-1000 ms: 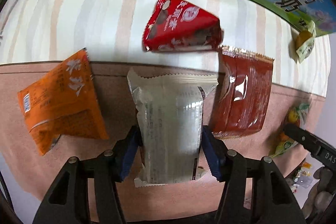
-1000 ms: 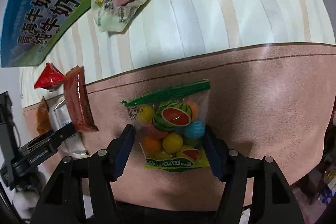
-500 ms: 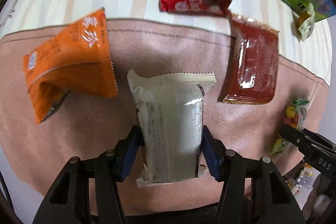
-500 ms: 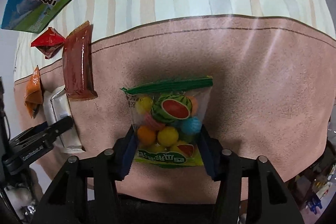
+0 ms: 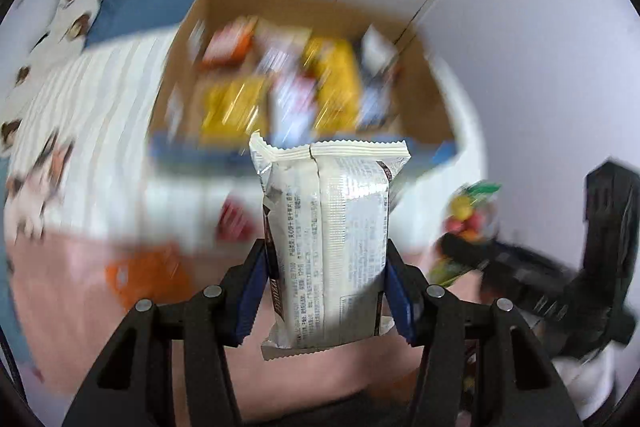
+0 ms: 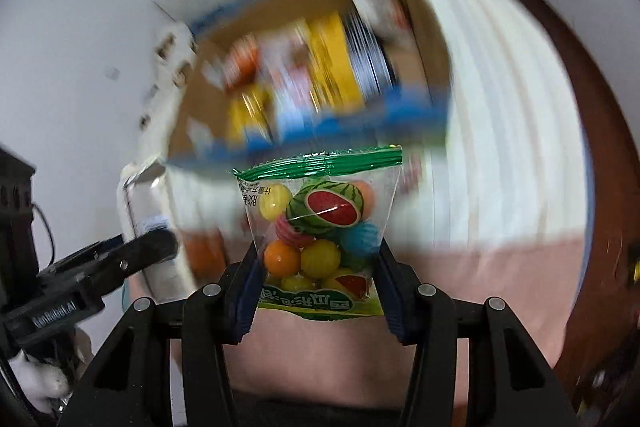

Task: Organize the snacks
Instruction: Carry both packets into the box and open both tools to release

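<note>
Snacks in both grippers, neither yet in the cardboard box (image 5: 420, 99). Left gripper (image 5: 326, 291) clamped on a white wrapper packet (image 5: 326, 239), pads pressed to its two long sides, long axis pointing straight ahead toward the box. Right gripper (image 6: 318, 287) pinched on a clear candy bag (image 6: 320, 227) with a green sealed top, gripped low so that the seal points toward the box (image 6: 304, 7). Box open-topped and blurred in both views, already holding yellow, white and orange packs, lying ahead of and beyond both held packets, with its blue near rim just past the top edge of each. Seen from the left wrist, candy bag (image 5: 468, 215) off to the right of the box's near corner; seen from the right wrist, white packet (image 6: 144, 211) to the left of the box's near rim. Neither gripper clearly nearer the box. Likely next: carry each packet forward over the near rim, then let go above the pile. Orange pack (image 5: 148, 275) and red pack (image 5: 236, 223) lying short of the box, on the near side.
</note>
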The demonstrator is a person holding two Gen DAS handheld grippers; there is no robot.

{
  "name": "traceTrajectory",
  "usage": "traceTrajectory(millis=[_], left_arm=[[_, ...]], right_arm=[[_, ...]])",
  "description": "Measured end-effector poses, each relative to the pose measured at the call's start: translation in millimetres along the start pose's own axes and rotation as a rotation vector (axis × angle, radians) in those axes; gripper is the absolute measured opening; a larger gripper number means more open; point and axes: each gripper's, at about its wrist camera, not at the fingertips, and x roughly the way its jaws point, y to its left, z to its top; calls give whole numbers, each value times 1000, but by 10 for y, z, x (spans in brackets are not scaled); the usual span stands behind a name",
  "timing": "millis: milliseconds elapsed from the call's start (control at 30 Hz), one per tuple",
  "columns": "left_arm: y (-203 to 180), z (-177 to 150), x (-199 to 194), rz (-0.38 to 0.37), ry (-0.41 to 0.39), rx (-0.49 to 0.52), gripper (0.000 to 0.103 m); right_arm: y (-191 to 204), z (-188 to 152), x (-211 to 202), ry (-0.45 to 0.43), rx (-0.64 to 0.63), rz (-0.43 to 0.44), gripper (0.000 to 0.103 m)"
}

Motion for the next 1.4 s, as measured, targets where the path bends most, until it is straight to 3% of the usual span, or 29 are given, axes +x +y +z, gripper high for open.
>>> traceTrajectory(millis=[100,200,333,433,600,767,800,833,900,967,1033,1400], left_arm=[[-90,578,-9,-14,-57,0,52],[-121,1072,235,-39,-33,-33,52],[-46,1502,909,-89,99,-117,52],[36,1623,1323,-108,200,-167,52],[3,1638,1655,-102,287,-168,52],[4,1604,1789,-92,322,-170,52],[14,1596,1813,-84,330,-172,53],[2,1595,1860,-80,338,-179,53],[50,1586,1911,-95,352,-208,57],[65,1597,1959,-93,345,-205,83],[80,1600,1925,-55,326,-184,94],[77,1615,1603,34,249,-101,97]], right_arm=[[105,432,-130,-76,-49,-47,54],[228,765,-12,-109,-74,-109,54],[67,1091,292,-67,-40,-145,54],[-53,1221,536,-12,-17,-152,54],[-131,1342,838,28,-8,-165,54],[-312,1298,980,77,5,-161,54],[-340,1335,1052,102,20,-154,55],[-374,1358,1124,131,33,-154,62],[-368,1360,1166,163,16,-162,76],[-313,1353,1199,185,-7,-178,89],[-260,1349,1212,189,-25,-192,95],[-234,1359,1121,147,-6,-221,96]])
